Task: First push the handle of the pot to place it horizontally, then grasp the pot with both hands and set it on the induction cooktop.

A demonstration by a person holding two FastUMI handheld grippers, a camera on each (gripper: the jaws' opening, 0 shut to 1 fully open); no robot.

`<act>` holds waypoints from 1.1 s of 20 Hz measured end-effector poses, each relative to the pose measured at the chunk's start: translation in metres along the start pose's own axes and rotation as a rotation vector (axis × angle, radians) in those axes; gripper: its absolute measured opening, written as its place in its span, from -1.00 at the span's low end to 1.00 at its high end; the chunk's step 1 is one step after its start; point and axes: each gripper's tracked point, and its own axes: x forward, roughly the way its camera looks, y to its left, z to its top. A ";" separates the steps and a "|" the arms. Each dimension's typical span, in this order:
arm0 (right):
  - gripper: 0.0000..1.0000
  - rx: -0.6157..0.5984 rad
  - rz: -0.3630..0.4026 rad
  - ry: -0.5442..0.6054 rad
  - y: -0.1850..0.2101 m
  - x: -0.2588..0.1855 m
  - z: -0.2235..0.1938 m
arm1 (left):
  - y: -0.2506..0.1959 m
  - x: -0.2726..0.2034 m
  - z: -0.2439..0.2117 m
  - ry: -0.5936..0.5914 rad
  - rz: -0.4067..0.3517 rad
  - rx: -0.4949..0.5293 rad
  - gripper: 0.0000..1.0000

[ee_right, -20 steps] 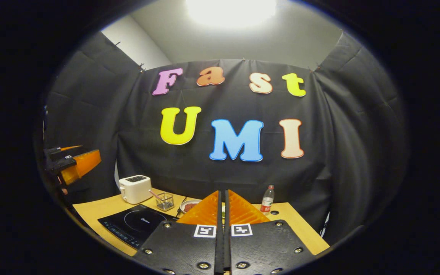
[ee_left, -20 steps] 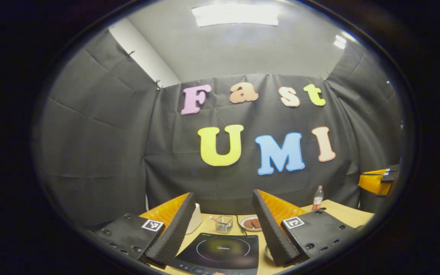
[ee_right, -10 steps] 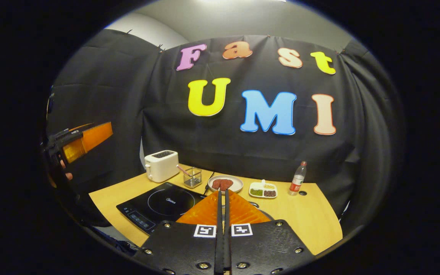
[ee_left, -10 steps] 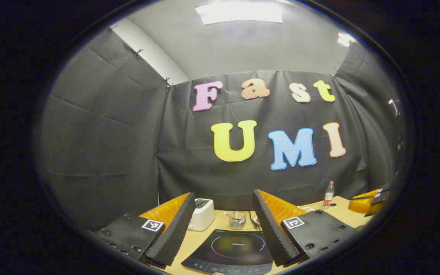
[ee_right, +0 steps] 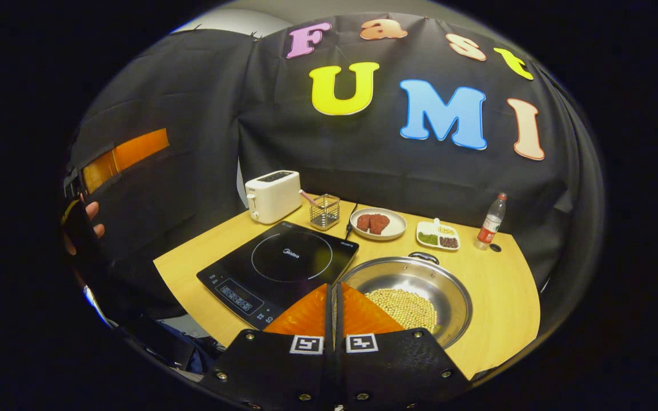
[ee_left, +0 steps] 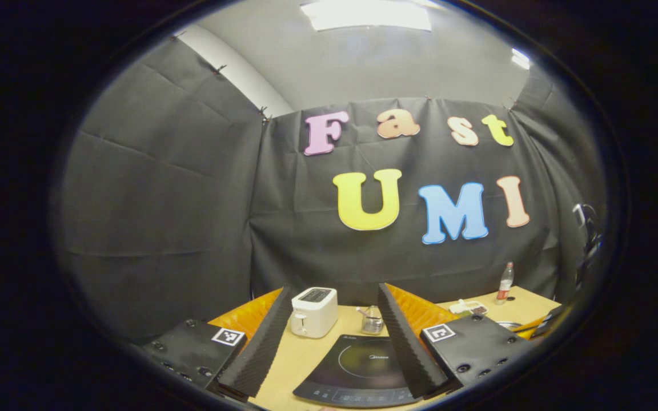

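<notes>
The pot (ee_right: pixel 406 297), a wide steel pan with pale beans heaped in its bottom, stands on the wooden surface (ee_right: pixel 500 297) just to the right of the induction cooktop (ee_right: pixel 279 264), its rim almost at the cooktop's edge. A small dark handle (ee_right: pixel 424 257) shows at its far rim.

Going left to right in the right gripper view: the left tongs (ee_right: pixel 126 155) hang in the air well to the left of the surface, with a hand (ee_right: pixel 80 225) below them. On the surface come a white toaster (ee_right: pixel 273 196) at the back, then the cooktop in front of it, a small wire basket (ee_right: pixel 325 211), a plate of reddish-brown pieces (ee_right: pixel 377 223), a divided dish (ee_right: pixel 438 236) and a bottle (ee_right: pixel 491 220) at the far right. The right tongs (ee_right: pixel 333 302) are closed, fingers together with nothing between them, held above the pot's near left rim.

In the left gripper view, the left tongs (ee_left: pixel 329 342) are wide apart and empty, raised above the surface, with the toaster (ee_left: pixel 313 311) and cooktop (ee_left: pixel 360 371) seen between the fingers.
</notes>
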 end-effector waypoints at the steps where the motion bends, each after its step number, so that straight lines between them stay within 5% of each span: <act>1: -0.99 -0.001 0.005 0.031 0.004 0.005 -0.009 | 0.002 0.001 -0.003 0.007 -0.001 -0.008 0.95; 11: -0.99 0.015 0.011 0.268 0.018 0.037 -0.092 | 0.007 0.004 -0.013 0.022 -0.016 0.018 0.95; 22: -0.99 0.235 -0.053 0.456 0.006 0.058 -0.131 | 0.030 0.008 -0.030 0.054 0.023 0.015 0.98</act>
